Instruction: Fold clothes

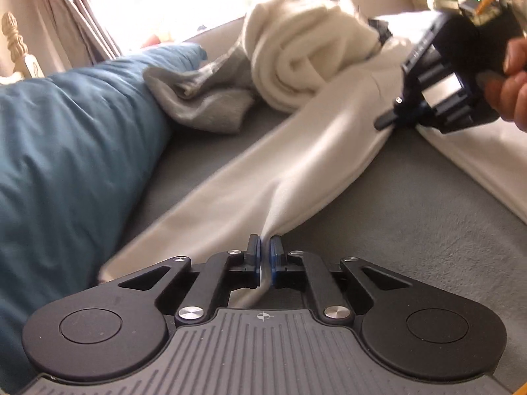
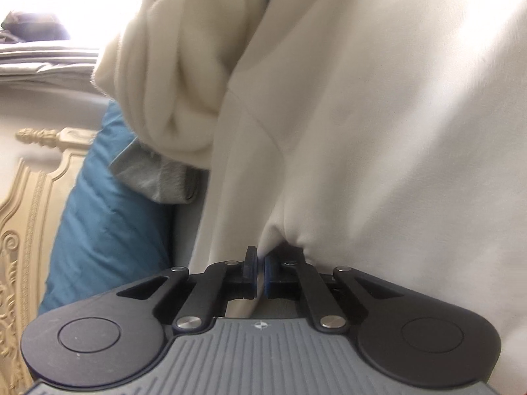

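Note:
A cream sweatshirt (image 1: 296, 164) lies spread on a grey bed sheet (image 1: 411, 223). One long sleeve runs from the body down to my left gripper (image 1: 265, 247), which is shut on the sleeve's end. My right gripper (image 1: 392, 121) shows at the upper right of the left wrist view, held by a hand (image 1: 510, 79) and pinching the same garment near the underarm. In the right wrist view the right gripper (image 2: 261, 258) is shut on a fold of the cream sweatshirt (image 2: 378, 131), which fills most of that view.
A bunched cream fleece garment (image 1: 296, 59) and a grey garment (image 1: 204, 98) lie behind the sweatshirt. A teal duvet (image 1: 66, 148) is piled on the left. An ornate cream headboard (image 2: 23, 230) and curtains (image 1: 75, 16) stand beyond it.

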A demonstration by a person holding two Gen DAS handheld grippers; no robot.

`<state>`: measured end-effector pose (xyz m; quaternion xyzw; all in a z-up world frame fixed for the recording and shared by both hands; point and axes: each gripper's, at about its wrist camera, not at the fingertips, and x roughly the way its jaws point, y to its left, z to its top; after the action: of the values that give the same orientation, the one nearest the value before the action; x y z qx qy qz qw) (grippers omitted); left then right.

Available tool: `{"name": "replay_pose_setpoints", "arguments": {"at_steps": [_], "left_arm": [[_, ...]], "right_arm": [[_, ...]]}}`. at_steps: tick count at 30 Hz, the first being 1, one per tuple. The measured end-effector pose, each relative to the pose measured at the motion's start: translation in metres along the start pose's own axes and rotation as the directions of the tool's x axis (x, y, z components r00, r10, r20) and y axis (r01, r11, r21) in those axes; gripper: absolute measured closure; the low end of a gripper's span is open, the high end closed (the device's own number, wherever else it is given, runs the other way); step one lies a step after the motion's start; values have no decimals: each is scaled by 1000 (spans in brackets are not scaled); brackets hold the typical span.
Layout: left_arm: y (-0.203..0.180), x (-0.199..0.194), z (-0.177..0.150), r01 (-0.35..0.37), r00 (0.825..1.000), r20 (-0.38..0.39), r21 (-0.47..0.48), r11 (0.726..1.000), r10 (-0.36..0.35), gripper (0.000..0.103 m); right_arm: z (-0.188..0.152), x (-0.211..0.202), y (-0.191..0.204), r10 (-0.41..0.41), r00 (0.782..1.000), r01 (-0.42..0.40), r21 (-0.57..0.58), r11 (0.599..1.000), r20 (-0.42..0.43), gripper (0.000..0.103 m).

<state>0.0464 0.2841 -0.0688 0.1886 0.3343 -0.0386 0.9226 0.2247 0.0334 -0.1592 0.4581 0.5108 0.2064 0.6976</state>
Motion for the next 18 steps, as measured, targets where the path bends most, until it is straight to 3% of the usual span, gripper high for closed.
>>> {"name": "replay_pose_setpoints", "arguments": {"at_steps": [3, 6, 9, 12, 15, 18], "left_arm": [[7, -5, 1, 38, 999, -15, 78, 996, -37, 99], [1, 2, -2, 130, 986, -121, 125, 984, -115, 96], [-5, 4, -9, 152, 975, -181, 132, 979, -127, 95], [9, -8, -14, 187, 969, -173, 33, 982, -179, 84], [26, -25, -20, 231, 960, -142, -85, 969, -241, 83], [42, -31, -26, 174, 972, -121, -198, 965, -200, 83]], "right_arm": [[2, -1, 1, 2, 998, -3, -24, 1000, -61, 100], [3, 3, 3, -70, 994, 64, -71, 995, -86, 100], [3, 2, 4, -123, 988, 113, -105, 988, -92, 98], [-2, -5, 13, -150, 984, 131, -178, 975, -96, 97], [-14, -17, 19, -168, 979, 132, -266, 955, -116, 97], [-23, -23, 30, -146, 982, 95, -346, 933, -124, 97]]}}
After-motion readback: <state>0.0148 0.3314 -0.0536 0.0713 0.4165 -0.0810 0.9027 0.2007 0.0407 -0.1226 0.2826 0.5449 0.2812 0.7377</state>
